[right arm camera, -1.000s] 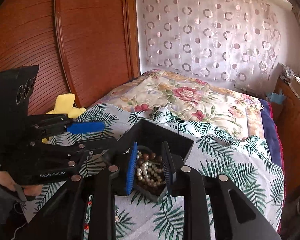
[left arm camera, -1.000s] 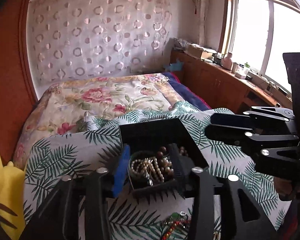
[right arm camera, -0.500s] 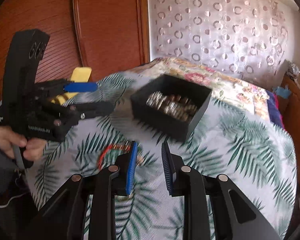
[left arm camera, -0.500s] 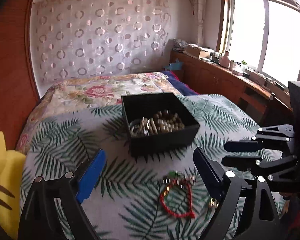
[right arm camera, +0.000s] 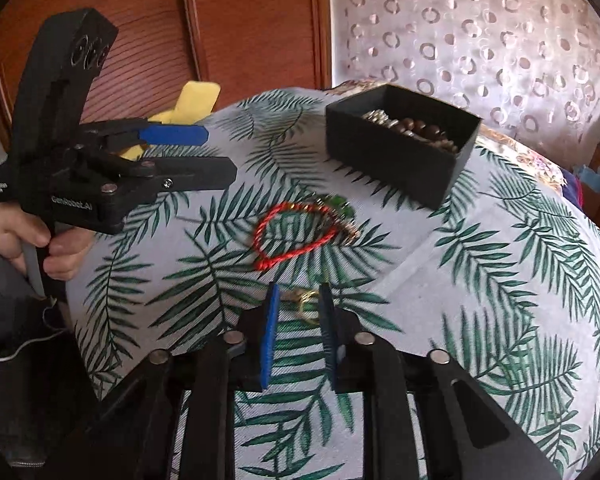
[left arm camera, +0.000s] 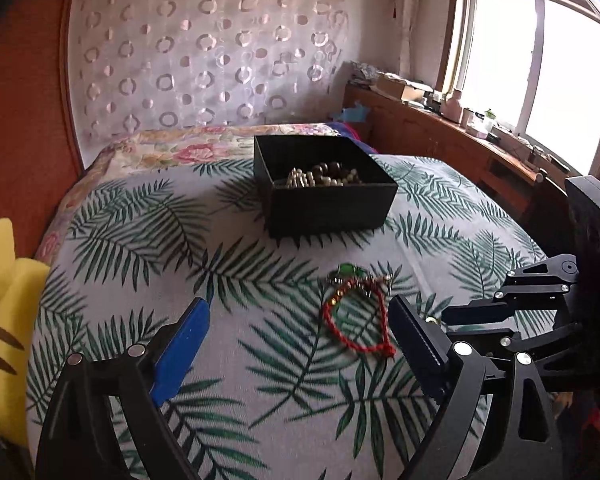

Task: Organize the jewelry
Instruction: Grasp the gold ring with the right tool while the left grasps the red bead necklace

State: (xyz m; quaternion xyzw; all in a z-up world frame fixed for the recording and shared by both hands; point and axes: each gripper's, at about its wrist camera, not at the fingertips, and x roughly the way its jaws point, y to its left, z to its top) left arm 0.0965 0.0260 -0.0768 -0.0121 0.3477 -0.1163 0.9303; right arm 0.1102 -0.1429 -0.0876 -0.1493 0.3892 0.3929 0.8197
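A bed (left arm camera: 112, 216) with a palm-leaf spread fills a room with a wooden wall, a dotted curtain and a window. A black box (left arm camera: 325, 199) of beads (left arm camera: 323, 176) sits mid-bed; nearer lies a red cord bracelet (left arm camera: 356, 320) beside a green-beaded piece (right arm camera: 336, 204). Bare spread lies toward the left edge. The left hand-held gripper (left arm camera: 300, 346) hovers with fingers wide apart. Only the right wrist view shows a gold ring (right arm camera: 309, 307) between the narrowly parted fingers of the right hand-held gripper (right arm camera: 298, 312).
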